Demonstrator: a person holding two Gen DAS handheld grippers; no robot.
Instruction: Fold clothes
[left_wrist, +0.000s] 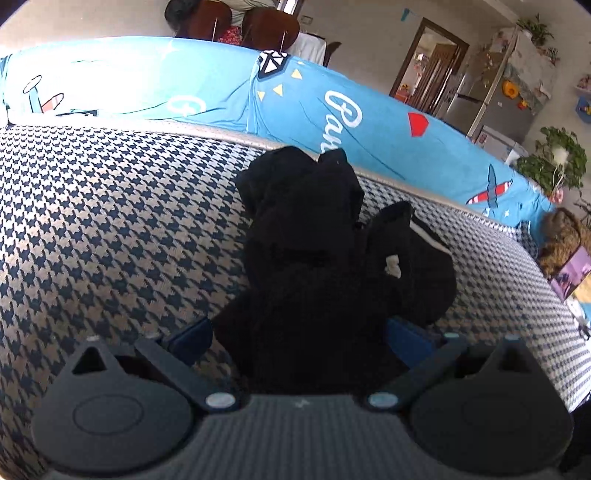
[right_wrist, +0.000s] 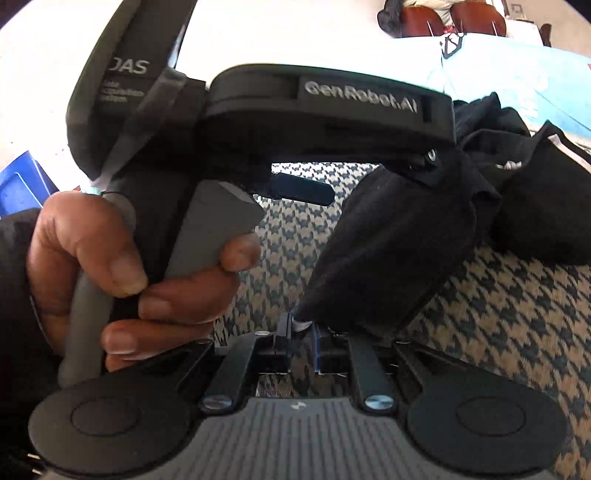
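One houndstooth-patterned bed (left_wrist: 110, 221) fills most of both views, with a blue printed cover (left_wrist: 207, 88) along its far edge. Bunched on the bed lies the black garment (left_wrist: 314, 240), a white stripe on one fold. The left gripper (left_wrist: 299, 336) has its blue fingers (left_wrist: 192, 338) spread wide around the cloth's near end. The right gripper (right_wrist: 300, 334) has its fingers pinched tight on a corner of the garment. A hand (right_wrist: 122, 266) grasps the left gripper's handle.

left wrist: low, close over houndstooth cover (left_wrist: 110, 221) | right wrist: faces left gripper (right_wrist: 314, 110) | shared: black garment (left_wrist: 314, 258)
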